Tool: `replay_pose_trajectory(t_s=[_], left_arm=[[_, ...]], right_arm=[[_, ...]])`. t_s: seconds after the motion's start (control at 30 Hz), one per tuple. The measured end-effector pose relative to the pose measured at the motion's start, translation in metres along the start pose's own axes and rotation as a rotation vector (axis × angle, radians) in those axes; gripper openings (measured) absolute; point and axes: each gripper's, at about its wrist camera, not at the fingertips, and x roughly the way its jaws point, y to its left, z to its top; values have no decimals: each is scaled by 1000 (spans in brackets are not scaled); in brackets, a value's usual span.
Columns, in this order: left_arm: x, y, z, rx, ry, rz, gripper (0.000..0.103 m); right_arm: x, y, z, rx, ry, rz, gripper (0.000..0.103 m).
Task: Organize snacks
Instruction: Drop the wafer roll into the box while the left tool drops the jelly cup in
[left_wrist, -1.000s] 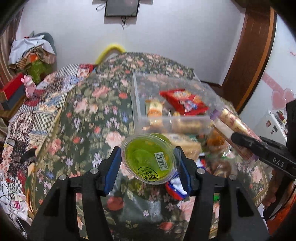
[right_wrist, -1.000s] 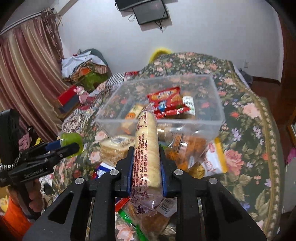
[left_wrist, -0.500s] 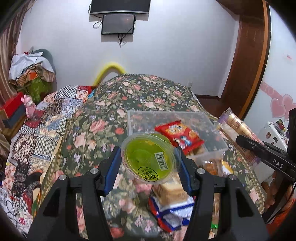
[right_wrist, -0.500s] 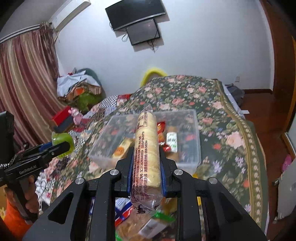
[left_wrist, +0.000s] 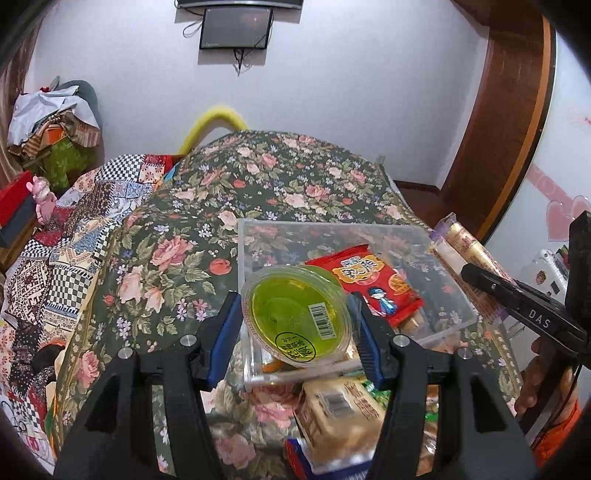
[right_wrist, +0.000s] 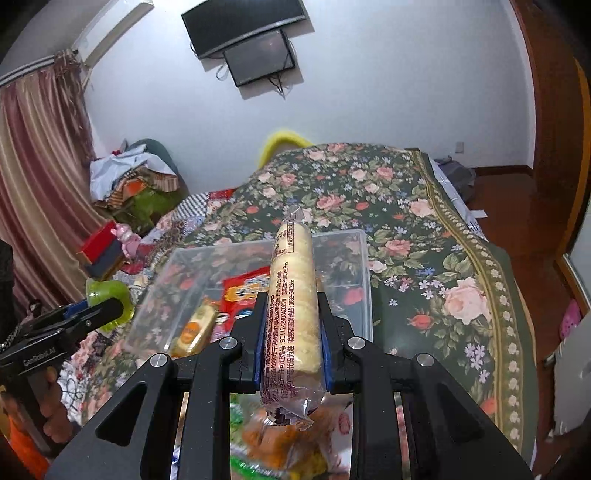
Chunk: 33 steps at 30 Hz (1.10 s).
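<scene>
While both hover over clear bin (left_wrist: 436, 236), left hand-held gripper (left_wrist: 297, 325) clamps green jelly cup (left_wrist: 295, 317), right hand-held gripper (right_wrist: 291, 332) clamps cracker roll (right_wrist: 293, 295)

left gripper (left_wrist: 297, 325): clamped | right gripper (right_wrist: 291, 332): clamped (both raised)

Even indoor light, fairly bright on the white wall (left_wrist: 369, 92). Fisheye bending with black corners. Snacks nearest the lens, below the clear box (right_wrist: 364, 273), are blurred.
</scene>
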Motion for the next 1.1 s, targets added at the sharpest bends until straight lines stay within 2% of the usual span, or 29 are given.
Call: replay_pose_trajectory(t_s=[0.27,0.43,0.6,0.73,0.97,1.1], left_arm=[[39,-7,4,34,48,24,57],[56,-9,2,52,79,48,57],[62,-12,-1,70,84,77,58],[59,-14,-1,70,82,71,58],[38,-11,2,38,74,42,59],[16,-12,-1,46,50,38,66]], right_arm=[[33,-6,-1,-22,70,-39,21],[38,-6,-2,-46,86,-67,21],[42,-6,-2,-58,101,-84,24],[40,-8,-4,-63,110,-92,26],[27,-3,-5,-88,97,-102,45],[8,-3,-3,-79,69,-93,57]])
